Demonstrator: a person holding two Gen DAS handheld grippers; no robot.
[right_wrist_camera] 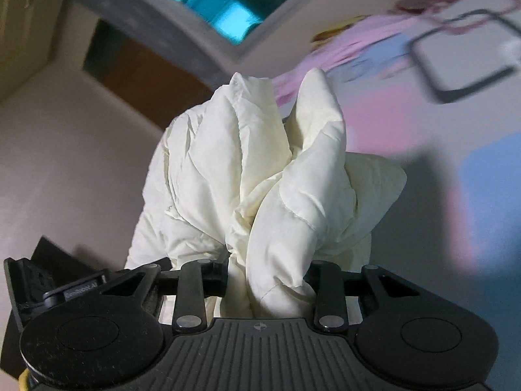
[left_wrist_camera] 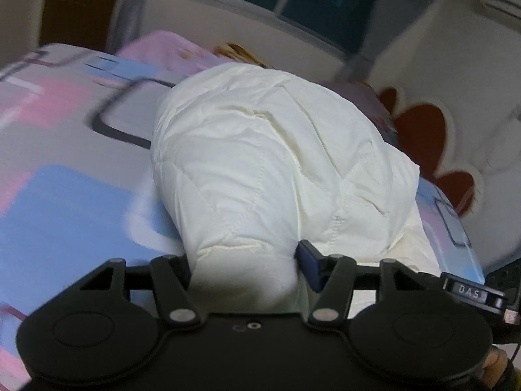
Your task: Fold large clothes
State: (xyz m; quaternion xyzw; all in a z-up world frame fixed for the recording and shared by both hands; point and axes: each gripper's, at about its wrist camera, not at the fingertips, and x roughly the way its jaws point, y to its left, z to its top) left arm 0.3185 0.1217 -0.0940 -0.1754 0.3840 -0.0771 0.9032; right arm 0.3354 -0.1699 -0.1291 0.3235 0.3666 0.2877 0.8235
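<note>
White quilted jacket (left_wrist_camera: 273, 163) bunches ahead of both claws, left claw (left_wrist_camera: 242, 270) and right claw (right_wrist_camera: 270, 280) each clenched on padding, lifting it off the bed (left_wrist_camera: 65, 202) for folding.

Left wrist view: bare bedspread (left_wrist_camera: 65, 202) open at frame left; puffy white jacket (left_wrist_camera: 276, 163) fills centre; wall (left_wrist_camera: 456, 65) blocks right.

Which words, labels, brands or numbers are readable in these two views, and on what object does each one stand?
"DAS": white letters on a small black part at the right edge of the left wrist view, beside the left claw.
Embossed lettering on a black bar left of the right claw: too blurred to read.
The white padded garment shows no text.
</note>
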